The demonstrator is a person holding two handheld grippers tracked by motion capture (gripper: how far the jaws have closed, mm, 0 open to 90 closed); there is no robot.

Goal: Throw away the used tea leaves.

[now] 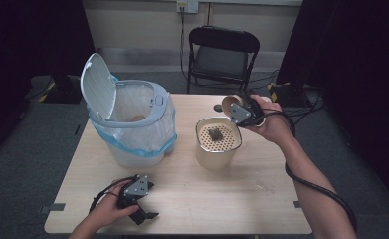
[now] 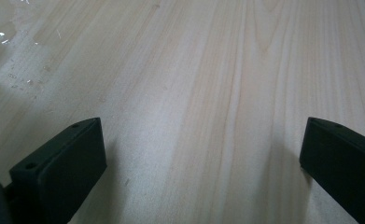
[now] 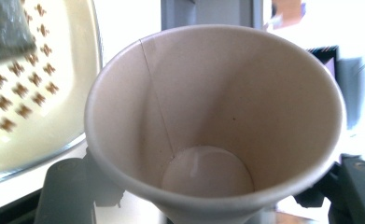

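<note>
The right hand-held gripper [image 1: 243,110] is clamped on a tilted paper cup [image 3: 215,126]; the left hand-held gripper [image 2: 203,158] rests on the surface [image 2: 208,70], jaws wide apart.

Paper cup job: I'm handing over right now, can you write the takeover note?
Right hand-held gripper: shut on the paper cup, tipped on its side beside the perforated strainer tub. The cup looks empty.
Left hand-held gripper: open, nothing between its jaws, resting low at the near table edge.
Bin: lid up, liner in, something already inside.
Done: a dark lump lies on the strainer.
Left: probably drop the cup in the bin.
</note>
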